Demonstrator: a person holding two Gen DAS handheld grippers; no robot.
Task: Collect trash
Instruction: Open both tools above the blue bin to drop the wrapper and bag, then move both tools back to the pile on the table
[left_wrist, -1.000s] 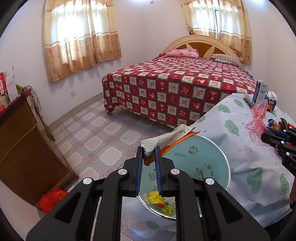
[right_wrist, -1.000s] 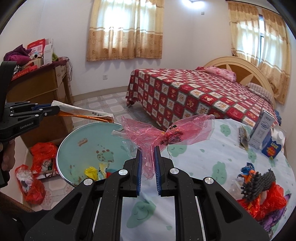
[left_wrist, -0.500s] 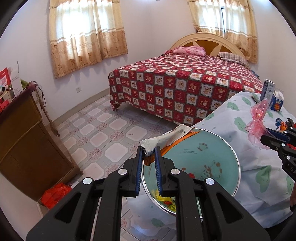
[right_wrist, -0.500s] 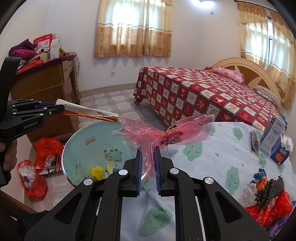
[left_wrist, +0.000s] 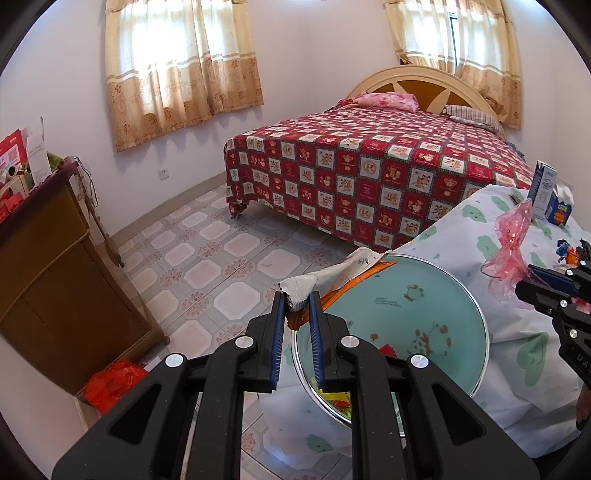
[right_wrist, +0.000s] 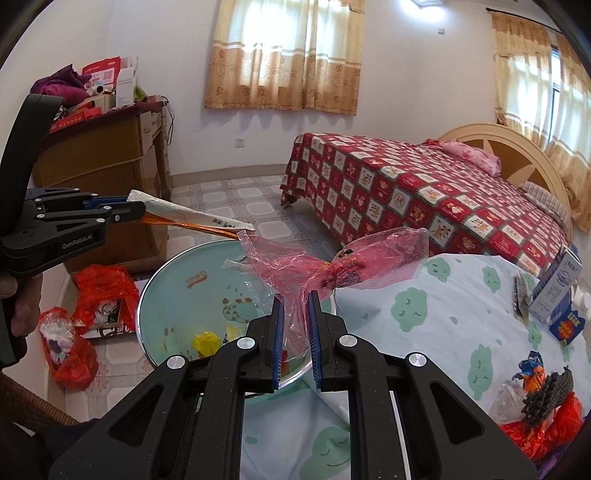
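My left gripper (left_wrist: 297, 301) is shut on a white and orange wrapper (left_wrist: 332, 275) and holds it over the rim of a teal enamel basin (left_wrist: 424, 299). The same wrapper (right_wrist: 192, 218) and left gripper (right_wrist: 127, 208) show at the left of the right wrist view. My right gripper (right_wrist: 295, 299) is shut on a crumpled pink plastic wrapper (right_wrist: 332, 258), held above the basin (right_wrist: 177, 291). The basin holds yellow and red scraps (right_wrist: 207, 341). The pink wrapper (left_wrist: 511, 240) also shows in the left wrist view.
The table has a cloud-print cloth (right_wrist: 443, 325) with more trash at the right (right_wrist: 543, 398), a milk carton (right_wrist: 557, 284) and a blue box (right_wrist: 567, 323). Red bags (right_wrist: 99, 291) lie on the floor by a wooden cabinet (left_wrist: 48, 280). A bed (left_wrist: 369, 166) stands beyond.
Both grippers have drifted a little leftward, away from the table, still holding their wrappers over the basin. The basin looks larger and nearer in both views.
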